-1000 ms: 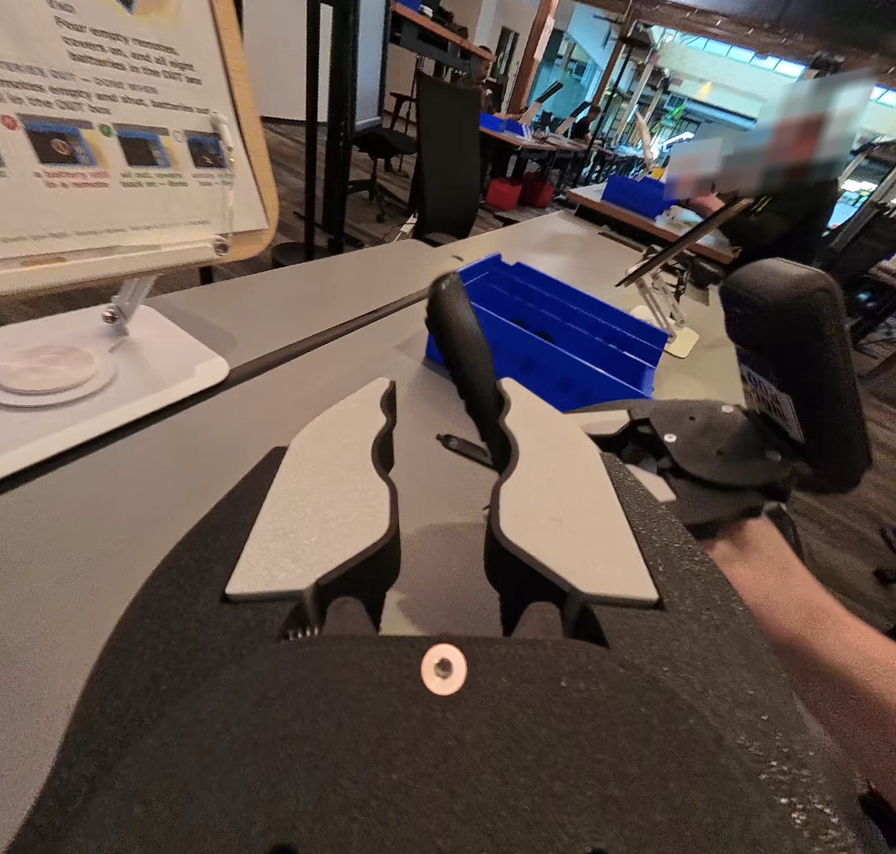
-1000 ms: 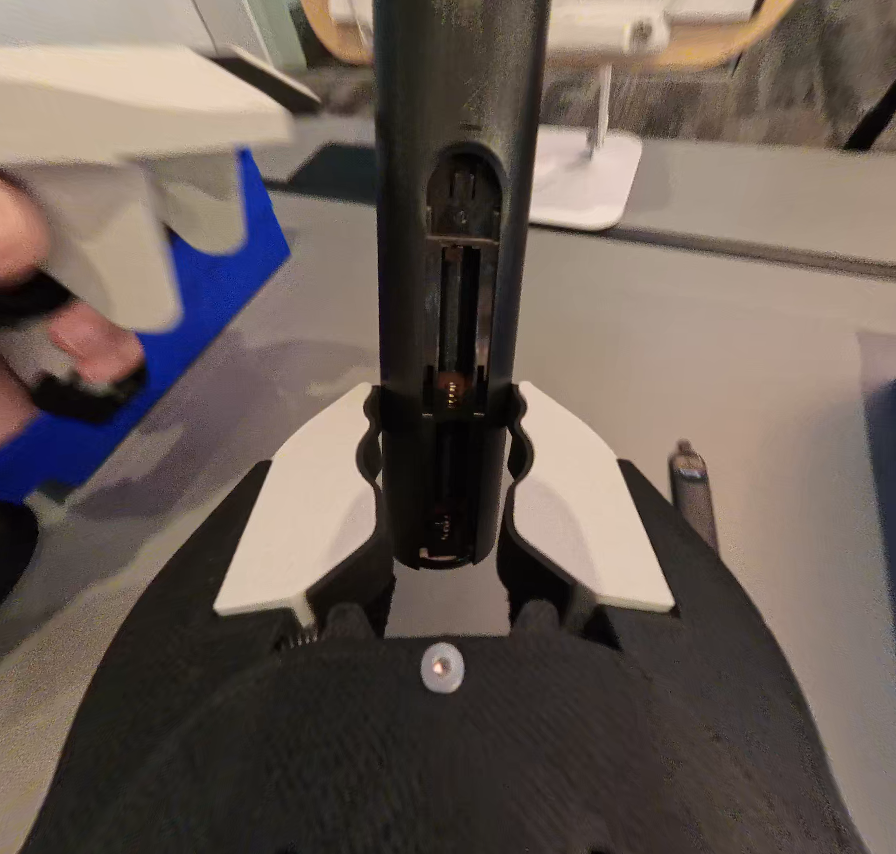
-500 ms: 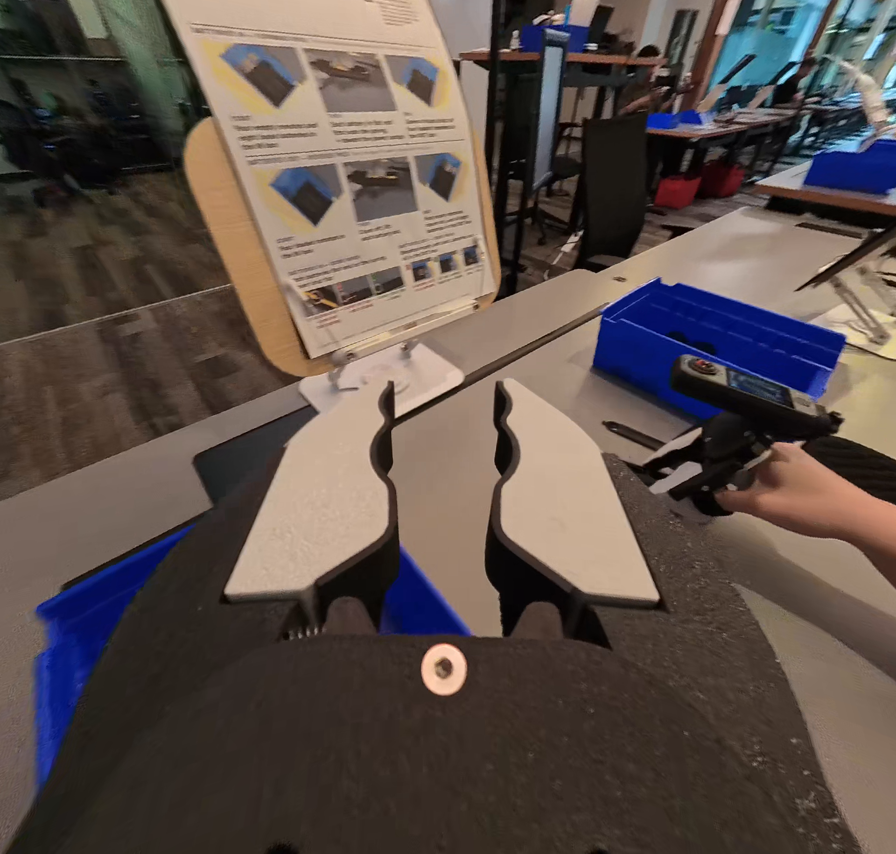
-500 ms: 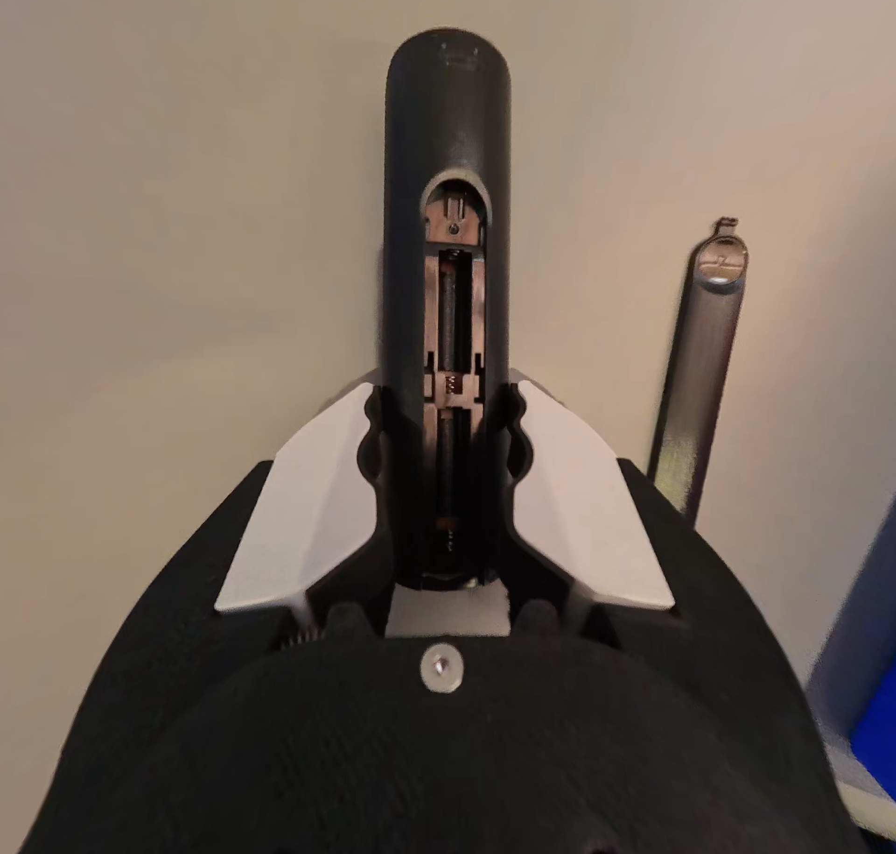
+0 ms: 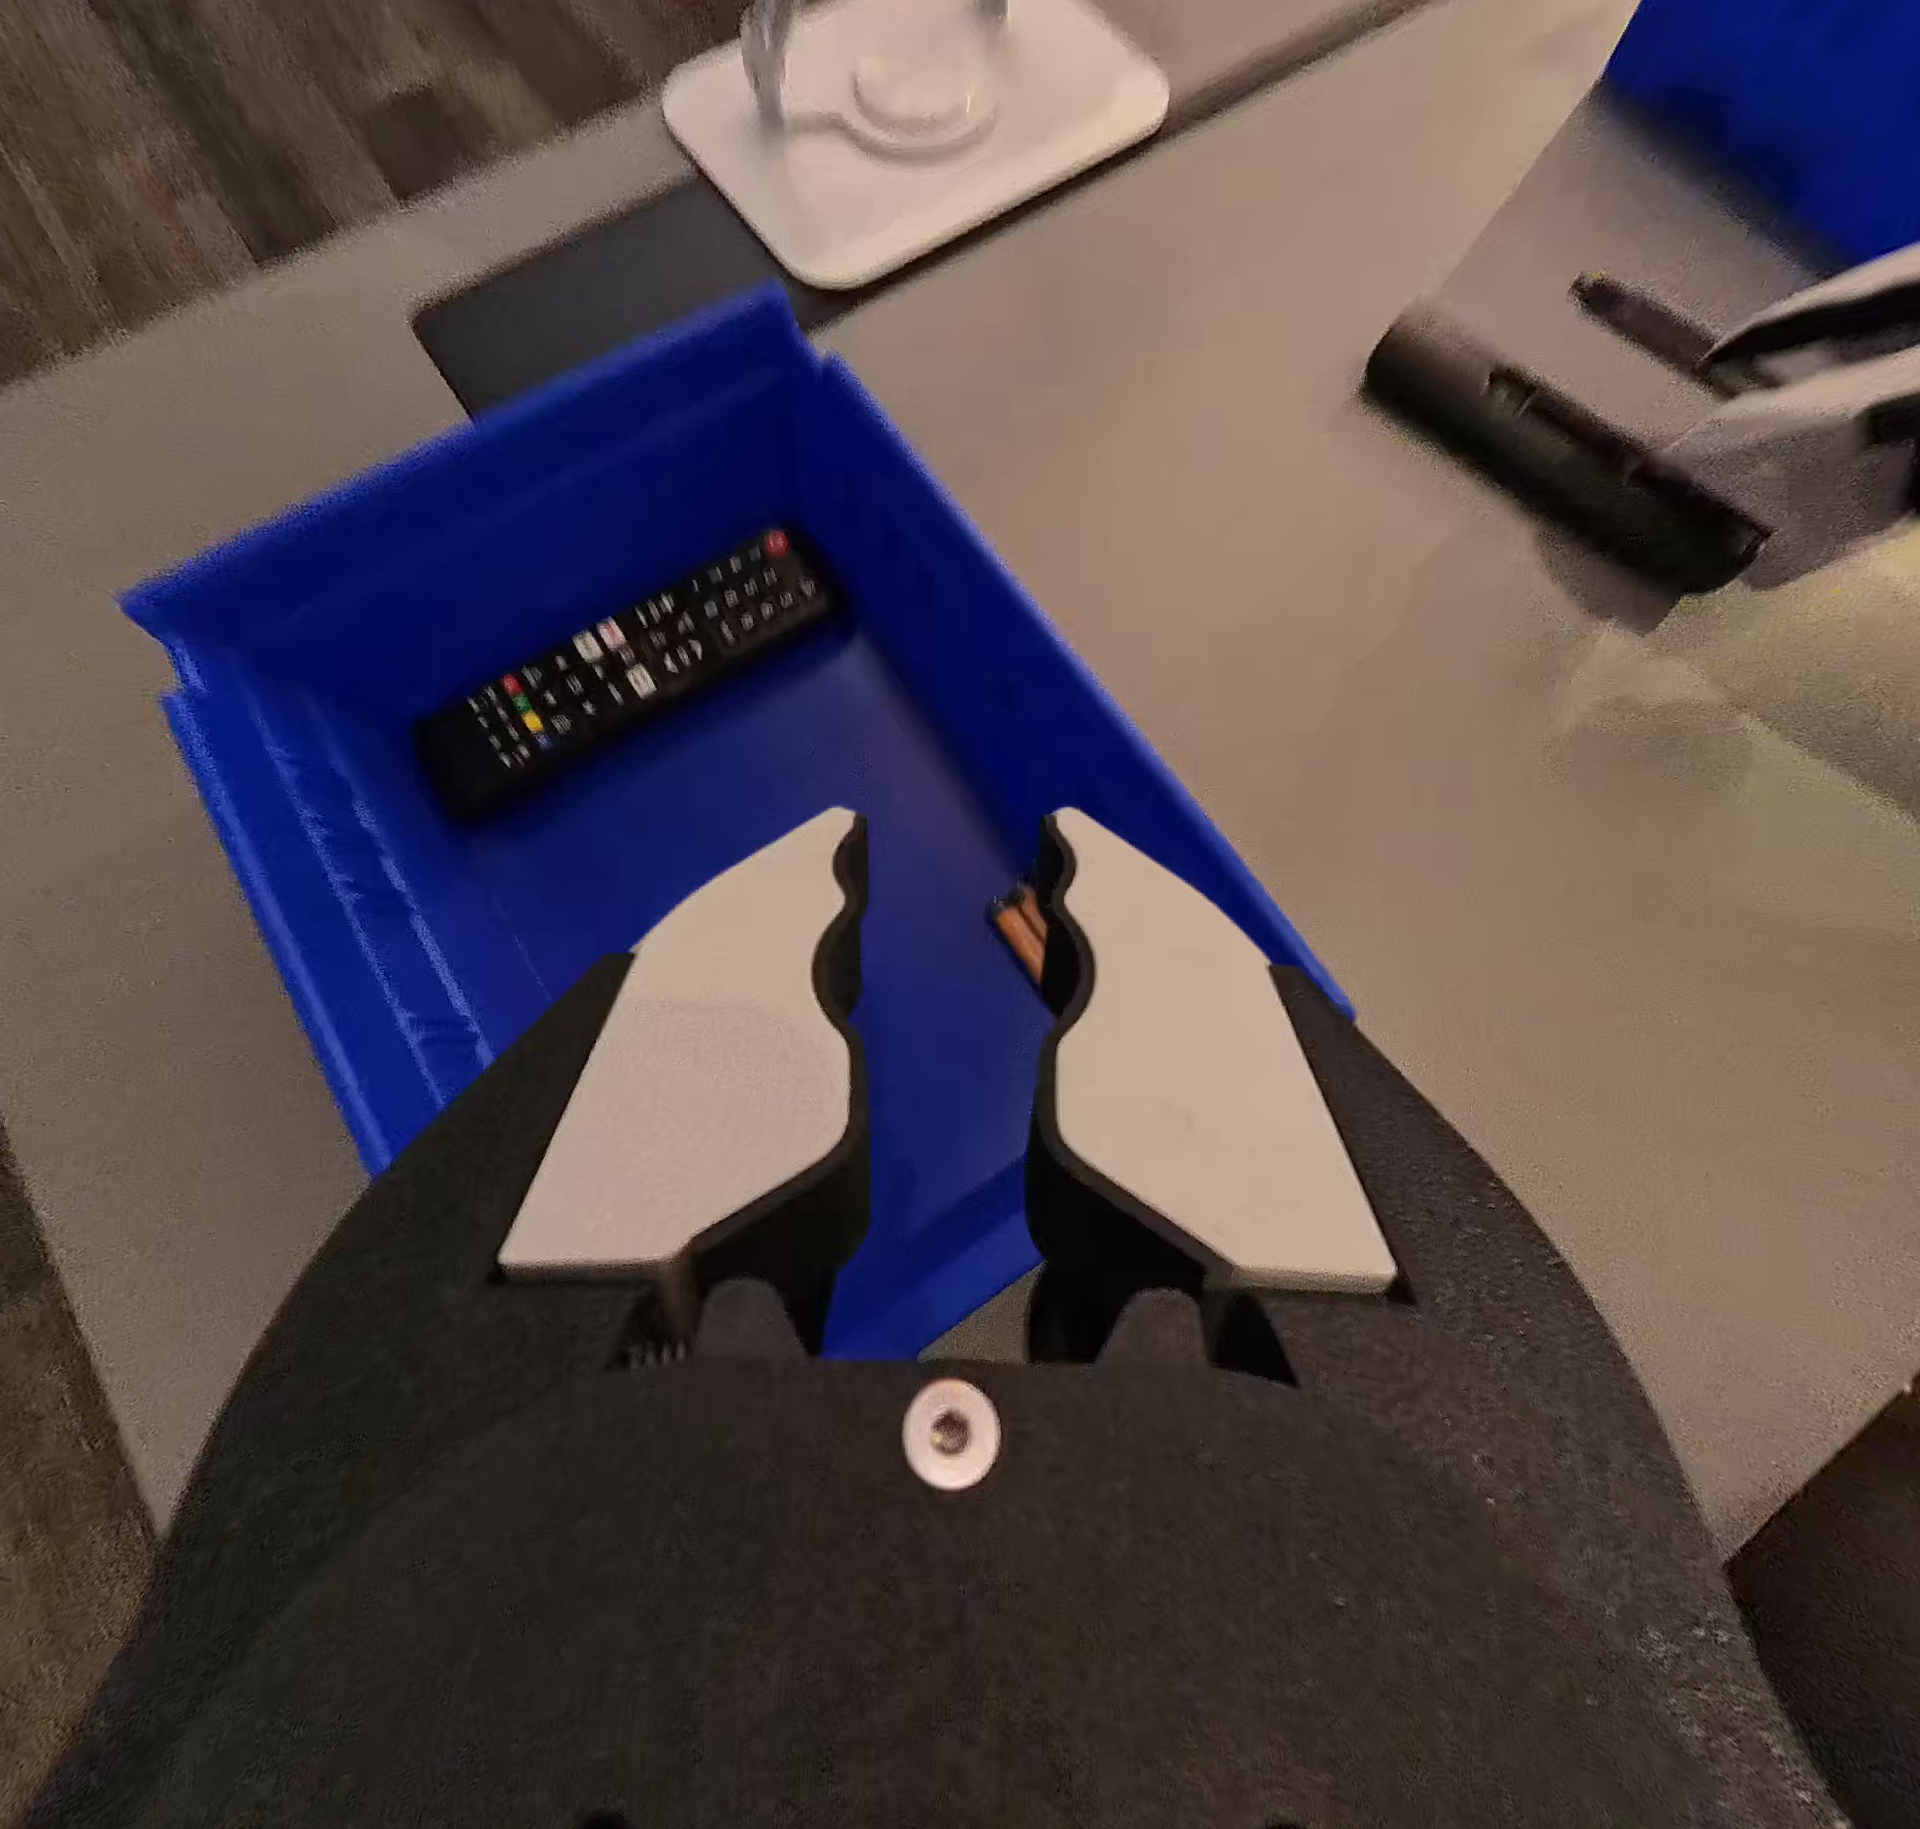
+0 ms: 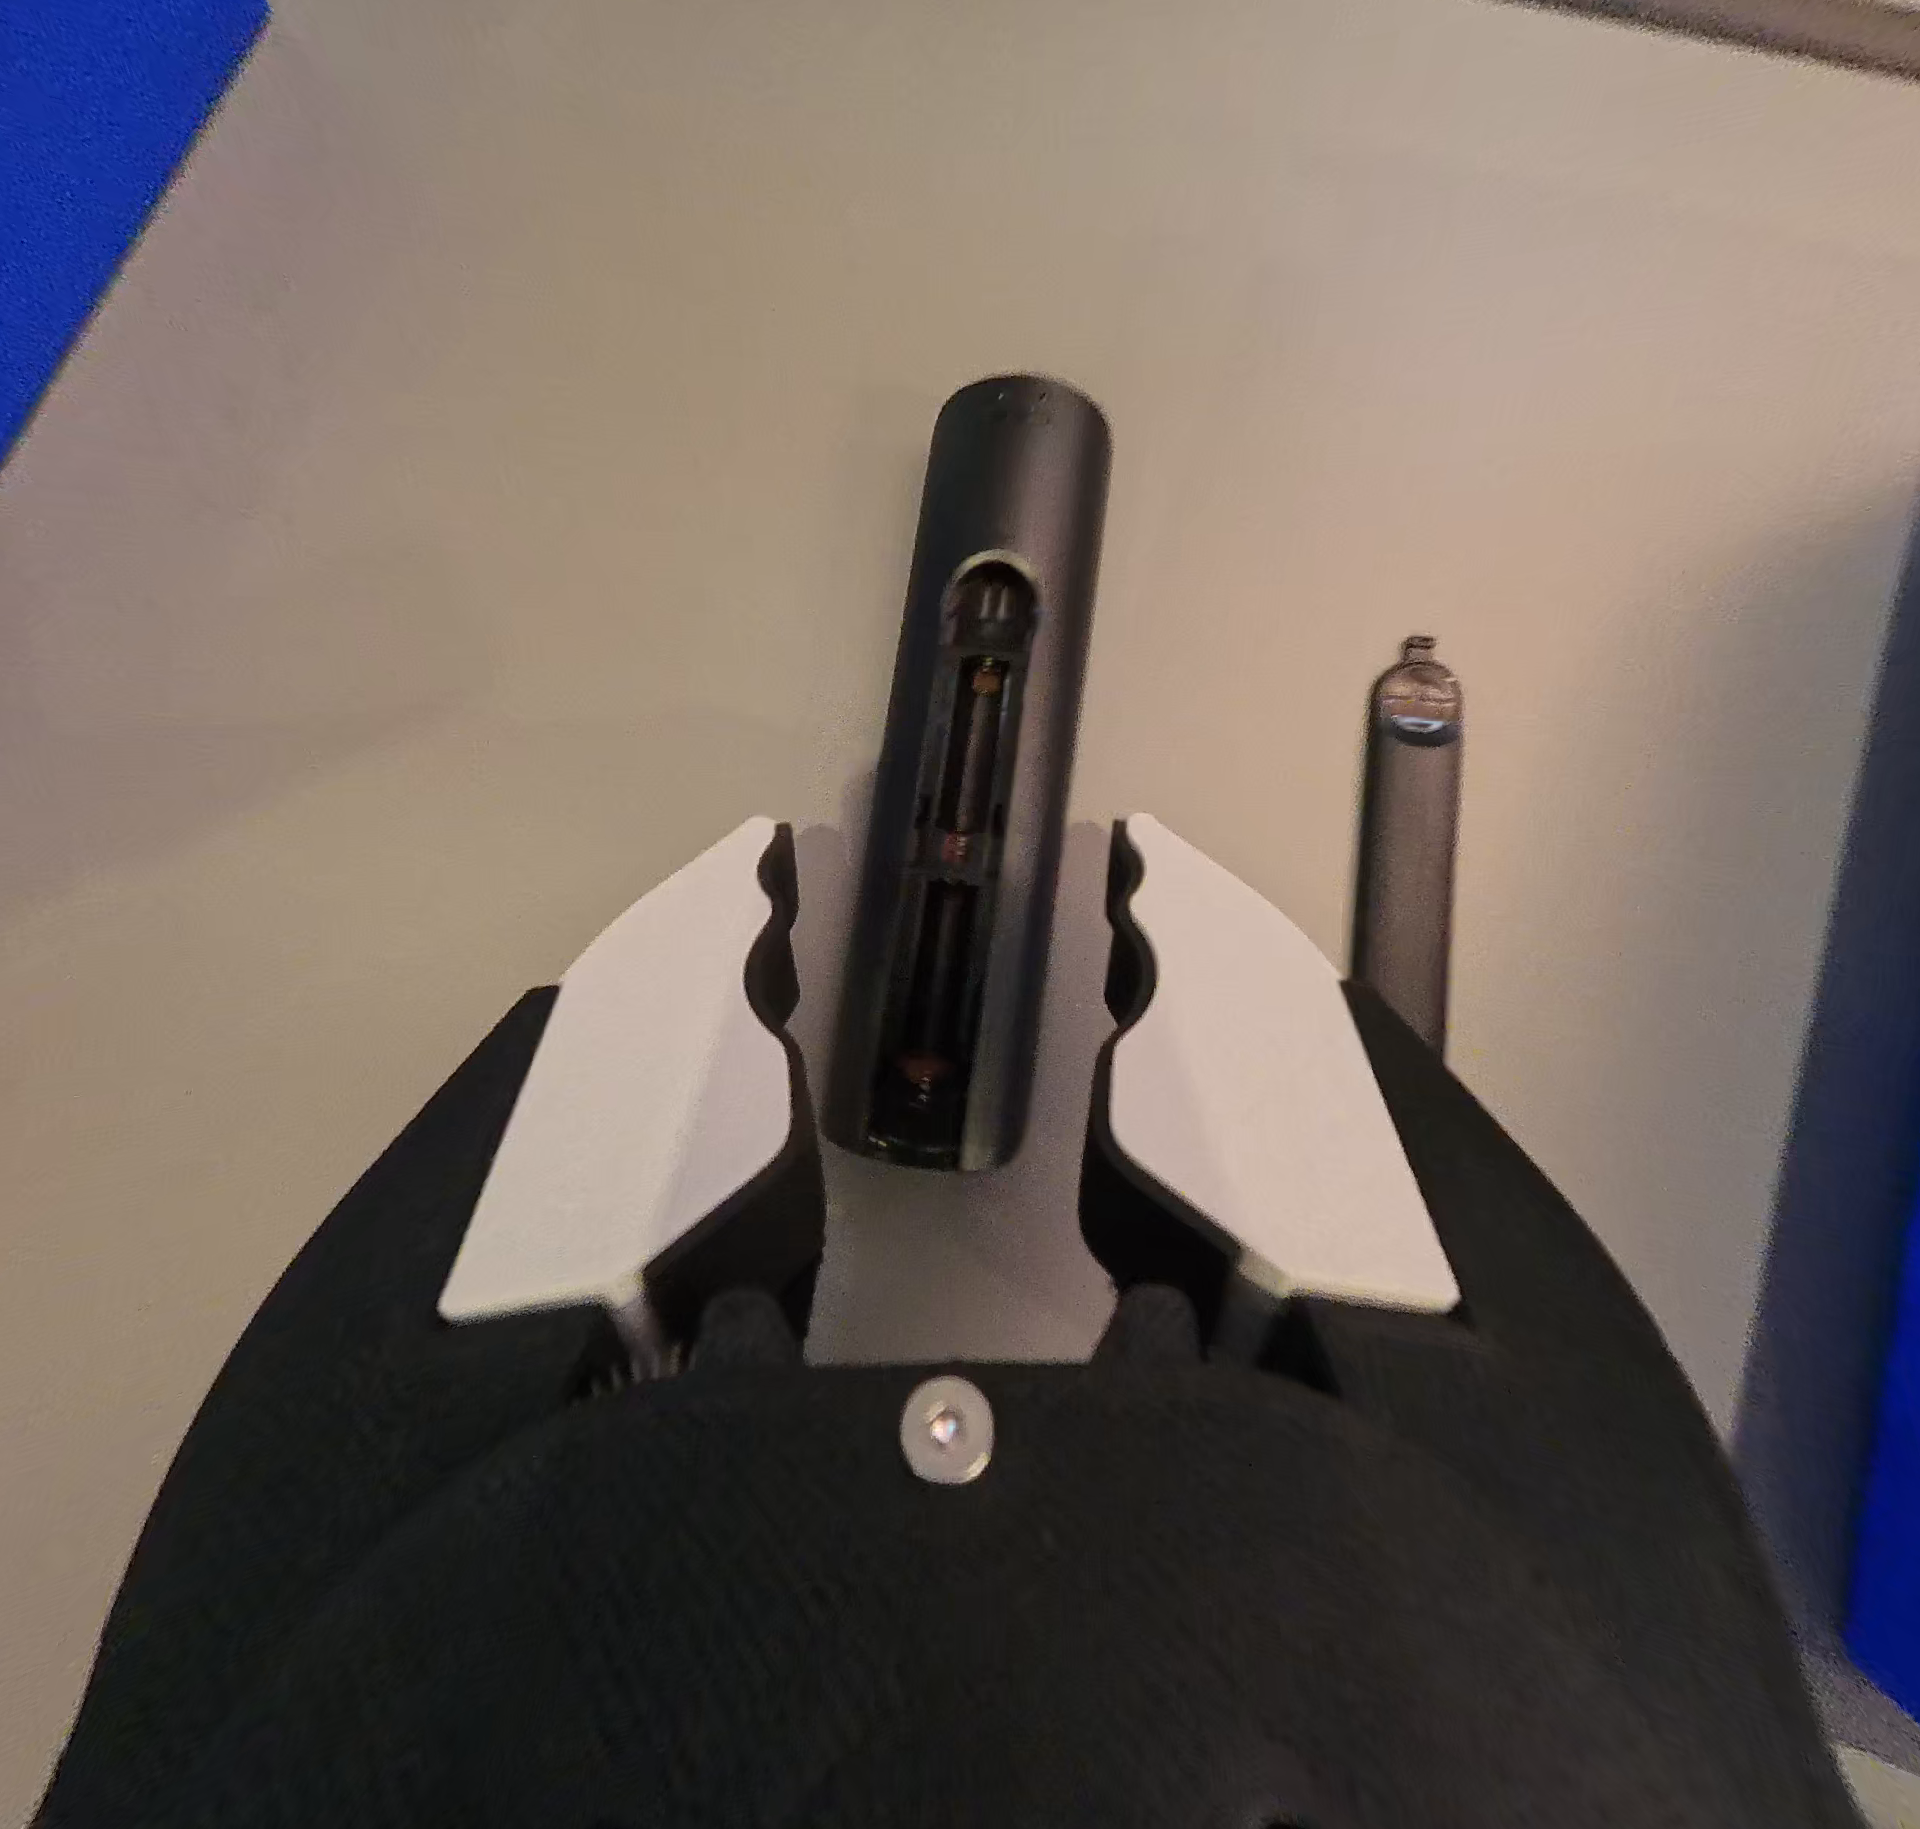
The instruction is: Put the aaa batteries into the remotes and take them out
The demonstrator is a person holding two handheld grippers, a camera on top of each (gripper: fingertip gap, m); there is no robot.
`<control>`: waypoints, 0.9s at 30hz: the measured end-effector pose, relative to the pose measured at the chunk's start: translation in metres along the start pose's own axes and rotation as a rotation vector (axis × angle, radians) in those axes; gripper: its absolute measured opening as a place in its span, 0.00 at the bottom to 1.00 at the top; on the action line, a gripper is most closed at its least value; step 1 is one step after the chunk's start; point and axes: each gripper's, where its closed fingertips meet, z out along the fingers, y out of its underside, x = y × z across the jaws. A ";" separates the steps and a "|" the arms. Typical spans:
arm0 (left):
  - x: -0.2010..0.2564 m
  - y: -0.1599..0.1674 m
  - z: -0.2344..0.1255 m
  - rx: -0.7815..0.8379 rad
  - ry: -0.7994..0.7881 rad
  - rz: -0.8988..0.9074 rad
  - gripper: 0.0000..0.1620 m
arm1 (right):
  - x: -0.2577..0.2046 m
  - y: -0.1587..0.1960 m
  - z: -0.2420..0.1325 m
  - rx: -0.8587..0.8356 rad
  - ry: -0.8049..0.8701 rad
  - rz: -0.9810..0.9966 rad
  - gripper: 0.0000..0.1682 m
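The left hand-held gripper [image 5: 951, 870] hangs above a blue plastic bin [image 5: 1049, 699] on the grey desk [image 5: 1195, 553], its jaws apart and empty. Inside the bin lie a black button-faced remote [image 5: 629, 667] near the far wall and two copper-topped AAA batteries [image 5: 1020, 932] against the right wall, partly hidden by the right finger.

The right hand-held gripper [image 6: 951, 870] is spread wide and grips nothing. A slim black remote [image 6: 966, 792] lies on the desk between its fingers without touching them, its battery compartment open and facing up. The long grey battery cover [image 6: 1403, 844] lies just beside it, to the right.
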 end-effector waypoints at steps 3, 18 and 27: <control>0.008 0.027 0.023 -0.060 0.083 -0.062 0.18 | 0.011 -0.001 -0.014 0.037 -0.027 0.032 0.35; 0.018 0.101 0.093 -0.439 0.083 -0.181 0.16 | 0.024 0.004 -0.043 0.120 -0.092 0.023 0.32; 0.007 0.123 0.100 -0.607 -0.052 -0.091 0.09 | 0.021 0.005 -0.050 0.124 -0.093 -0.006 0.32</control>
